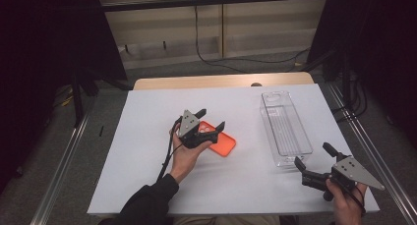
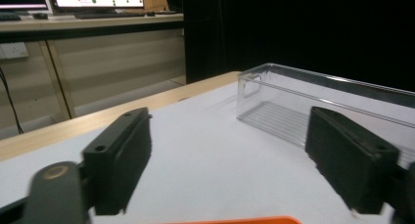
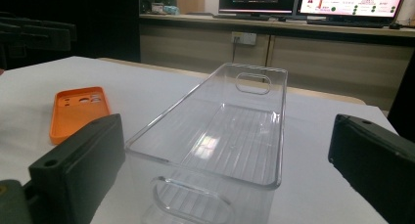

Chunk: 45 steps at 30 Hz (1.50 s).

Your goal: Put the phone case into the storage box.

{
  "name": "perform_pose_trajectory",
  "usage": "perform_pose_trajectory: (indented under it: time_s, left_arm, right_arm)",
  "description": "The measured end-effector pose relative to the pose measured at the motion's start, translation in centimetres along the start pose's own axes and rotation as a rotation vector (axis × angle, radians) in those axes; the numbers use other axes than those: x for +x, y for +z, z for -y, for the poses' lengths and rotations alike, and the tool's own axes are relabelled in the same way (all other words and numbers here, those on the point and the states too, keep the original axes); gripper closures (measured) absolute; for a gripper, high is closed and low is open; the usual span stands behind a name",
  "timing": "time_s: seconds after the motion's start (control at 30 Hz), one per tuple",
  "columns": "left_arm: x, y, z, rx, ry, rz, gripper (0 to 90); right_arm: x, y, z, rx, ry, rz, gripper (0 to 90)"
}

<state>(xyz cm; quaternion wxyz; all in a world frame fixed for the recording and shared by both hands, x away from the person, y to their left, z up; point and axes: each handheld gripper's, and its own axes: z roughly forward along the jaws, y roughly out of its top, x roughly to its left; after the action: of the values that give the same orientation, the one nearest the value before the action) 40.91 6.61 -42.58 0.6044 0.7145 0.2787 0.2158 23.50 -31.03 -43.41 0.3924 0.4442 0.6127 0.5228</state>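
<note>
An orange phone case [image 1: 220,141] lies flat on the white table cover, near the middle. My left gripper [image 1: 210,119] hovers over its left end, open, with the case's edge [image 2: 244,220] just below the jaws. A long clear plastic bin [image 1: 285,126] stands empty to the right, lengthwise front to back. My right gripper [image 1: 313,155] is open at the bin's near end, its jaws spread either side of the near wall [image 3: 195,199]. The orange case [image 3: 78,112] lies to the left of the bin in the right gripper view.
The white cover [image 1: 147,151] spans a wooden table [image 1: 221,80] whose far edge shows. Metal rails [image 1: 64,161] run along both sides. Cables [image 1: 206,53] lie on the floor behind. Monitors [image 3: 313,0] sit on a desk beyond.
</note>
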Motion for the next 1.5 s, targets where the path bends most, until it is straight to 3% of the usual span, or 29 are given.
perform_pose_trajectory:
  time_s: [0.13, 0.2, 0.3, 0.37, 0.47, 0.57, 0.67, 0.7, 0.77, 0.8, 0.87, 1.03, 1.13, 1.17, 1.2, 1.23, 1.27, 1.43, 1.5]
  left_arm:
    - [0.1, 0.6, 0.6, 0.012, -0.004, 0.01, 23.3]
    - [0.1, 0.7, 0.7, 0.015, -0.018, 0.01, 32.1]
    - [0.1, 0.7, 0.7, 0.01, 0.008, 0.01, 37.8]
    - [0.1, 0.6, 0.6, 0.008, 0.002, 0.02, 44.6]
    - [0.2, 0.4, 0.6, 0.026, 0.01, -0.006, 53.5]
    - [0.5, 0.4, 0.7, 0.043, -0.029, 0.028, 61.4]
    - [0.3, 0.4, 0.8, 0.043, -0.025, 0.029, 70.4]
    - [0.3, 0.5, 0.8, 0.044, -0.03, 0.061, 73.6]
    - [0.3, 0.5, 0.8, 0.051, -0.029, 0.066, 77.6]
    - [0.2, 0.7, 0.9, 0.069, -0.013, 0.095, 81.4]
    - [0.1, 0.8, 1.1, 0.087, -0.021, 0.11, 88.8]
    - [0.4, 1.0, 0.9, 0.127, -0.036, 0.116, 90.0]
    - [0.5, 1.3, 0.8, 0.188, -0.04, 0.12, 90.0]
    - [0.5, 1.3, 0.8, 0.188, -0.04, 0.12, 90.0]
    - [0.6, 1.6, 0.7, 0.234, -0.045, 0.111, 90.0]
    - [0.6, 1.6, 0.7, 0.234, -0.045, 0.111, 90.0]
    - [0.6, 1.8, 0.8, 0.236, -0.07, 0.118, 90.0]
    - [1.0, 2.6, 0.5, 0.335, -0.096, 0.115, 90.0]
    - [1.2, 2.9, 0.4, 0.35, -0.095, 0.124, 90.0]
  right_arm:
    - [-0.1, 0.0, 0.0, 0.003, -0.002, -0.001, 0.0]
    - [-0.1, 0.1, 0.1, 0.01, -0.002, -0.005, 0.0]
    - [-0.1, 0.1, 0.1, 0.011, -0.002, -0.006, 0.0]
    - [-0.1, 0.1, 0.1, 0.009, -0.004, -0.009, 0.0]
    - [0.0, 0.1, 0.1, 0.007, -0.002, -0.011, 0.0]
    - [0.1, 0.0, 0.0, 0.007, -0.004, -0.013, 0.0]
    - [0.1, 0.0, 0.0, 0.007, -0.007, -0.016, 0.0]
    - [0.2, 0.0, 0.0, 0.007, -0.007, -0.017, 0.0]
    - [0.2, 0.0, 0.0, 0.007, -0.007, -0.014, 0.0]
    - [0.2, 0.1, 0.0, 0.006, -0.007, -0.013, 0.0]
    - [0.1, 0.1, 0.0, 0.007, -0.008, -0.013, 0.0]
    - [0.1, 0.0, 0.0, 0.005, -0.01, -0.016, 0.0]
    - [0.2, 0.0, 0.0, 0.005, -0.012, -0.015, 0.0]
    - [0.2, 0.0, 0.0, 0.005, -0.012, -0.015, 0.0]
    - [0.2, 0.1, 0.0, 0.004, -0.013, -0.013, 0.0]
    - [0.2, 0.1, 0.0, 0.003, -0.013, -0.013, 0.0]
    - [0.2, 0.1, 0.0, 0.003, -0.012, -0.012, 0.0]
    - [0.2, 0.1, 0.0, 0.005, -0.01, -0.01, 0.0]
    - [0.2, 0.1, 0.0, 0.006, -0.011, -0.01, 0.0]
